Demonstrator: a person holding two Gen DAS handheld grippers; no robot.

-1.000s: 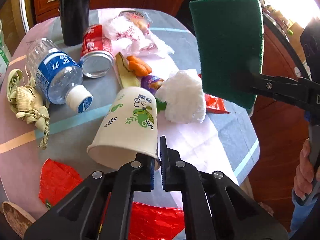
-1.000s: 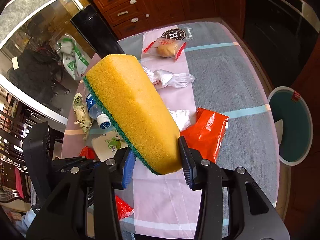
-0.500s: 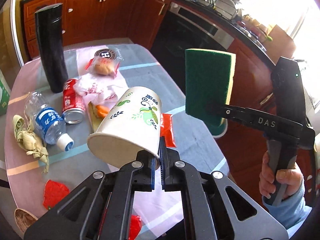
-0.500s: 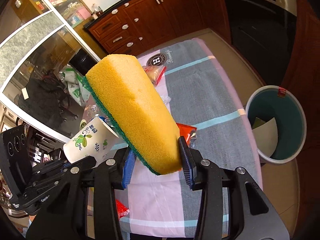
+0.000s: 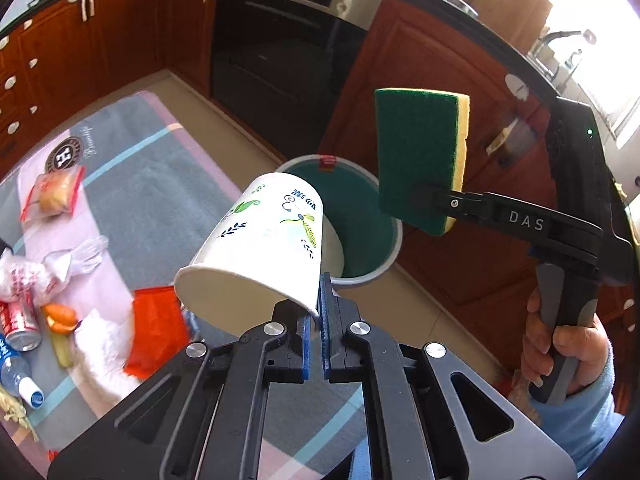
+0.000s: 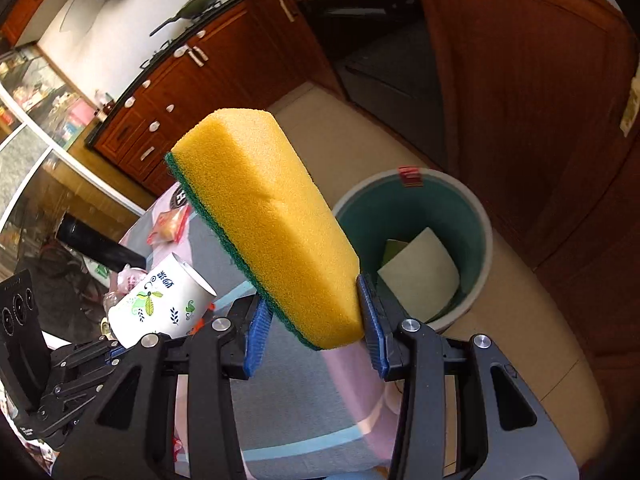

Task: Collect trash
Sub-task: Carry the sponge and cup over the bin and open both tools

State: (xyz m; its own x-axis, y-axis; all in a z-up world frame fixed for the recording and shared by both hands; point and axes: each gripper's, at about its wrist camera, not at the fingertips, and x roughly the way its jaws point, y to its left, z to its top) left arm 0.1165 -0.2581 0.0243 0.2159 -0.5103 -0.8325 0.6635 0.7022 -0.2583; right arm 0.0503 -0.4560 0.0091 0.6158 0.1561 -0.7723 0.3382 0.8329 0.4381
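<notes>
My left gripper (image 5: 319,320) is shut on the rim of a white paper cup (image 5: 264,248) with a leaf print, held in the air beyond the table's edge, in front of the green trash bin (image 5: 360,216) on the floor. The cup also shows in the right wrist view (image 6: 160,300). My right gripper (image 6: 316,332) is shut on a yellow sponge with a green scouring side (image 6: 264,220), held above the table's edge near the bin (image 6: 476,216). The sponge also shows in the left wrist view (image 5: 420,156).
The table (image 5: 168,184) holds a red wrapper (image 5: 156,328), white tissue (image 5: 100,340), a red can (image 5: 18,320), a water bottle (image 5: 16,376), orange peel (image 5: 60,316), a packaged bun (image 5: 52,192) and plastic wrap (image 5: 76,256). White paper (image 6: 420,272) lies in the bin. Wooden cabinets (image 5: 460,264) stand behind.
Both grippers have lifted and swung right from over the table toward the bin, still carrying the cup and the sponge. The bin now lies close ahead of both.
</notes>
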